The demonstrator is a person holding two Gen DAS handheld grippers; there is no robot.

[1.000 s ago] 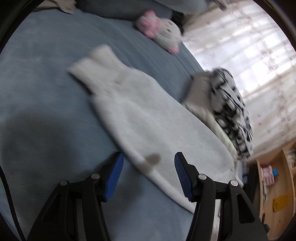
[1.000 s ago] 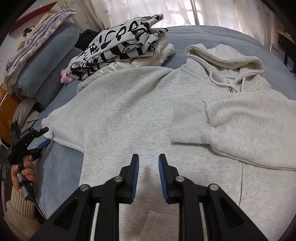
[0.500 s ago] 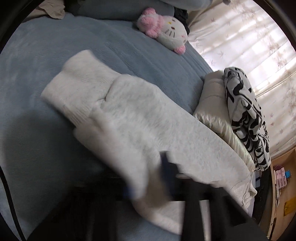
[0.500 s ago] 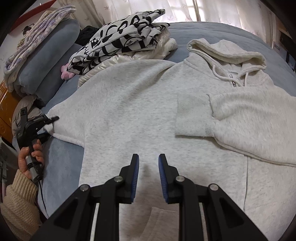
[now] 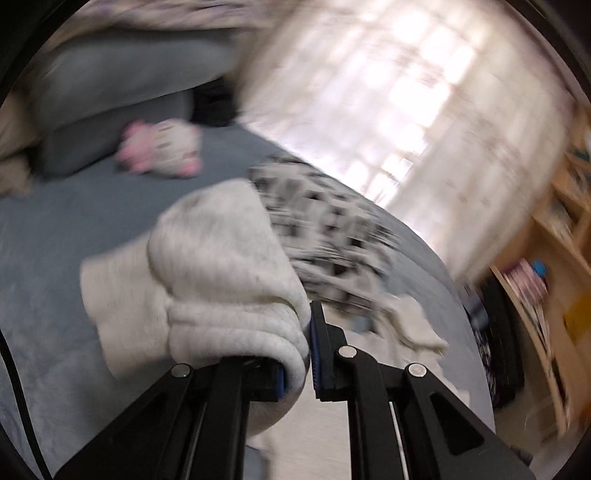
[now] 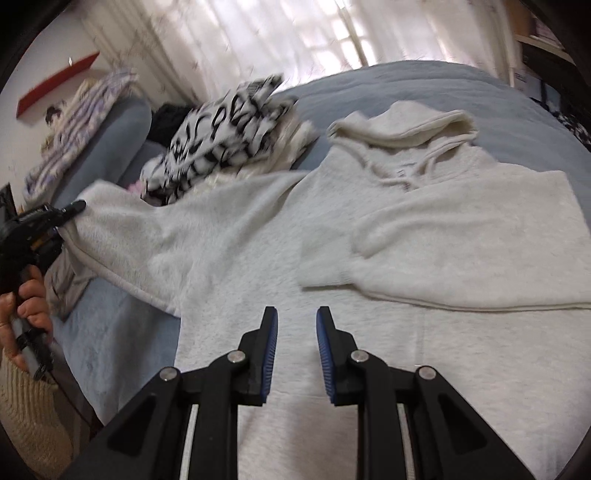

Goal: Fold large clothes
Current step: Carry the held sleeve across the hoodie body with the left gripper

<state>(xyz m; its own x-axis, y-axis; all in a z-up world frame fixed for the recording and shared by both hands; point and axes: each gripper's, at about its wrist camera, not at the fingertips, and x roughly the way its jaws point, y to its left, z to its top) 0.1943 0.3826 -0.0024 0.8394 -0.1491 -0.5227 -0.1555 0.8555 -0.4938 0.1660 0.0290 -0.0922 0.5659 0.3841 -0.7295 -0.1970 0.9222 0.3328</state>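
A light grey hoodie (image 6: 280,251) lies front-up on the blue bed, hood (image 6: 402,122) at the far side. One sleeve (image 6: 436,251) is folded across the chest. My left gripper (image 5: 301,347) is shut on the other sleeve (image 5: 221,280), bunched near its cuff and lifted off the bed; it also shows at the left edge of the right wrist view (image 6: 64,214). My right gripper (image 6: 296,328) hovers over the hoodie's lower body, its jaws a small gap apart and holding nothing.
A black-and-white patterned garment (image 6: 221,125) lies on a cream one beyond the hoodie. A pink and white plush toy (image 5: 162,151) and grey pillows (image 5: 110,81) are at the head of the bed. Curtains (image 6: 295,33) hang behind, and wooden shelves (image 5: 550,266) stand at the right.
My left gripper has closed on the sleeve near the cuff and lifted it off the bed, swinging upward. My right gripper has stayed over the hoodie's lower body.
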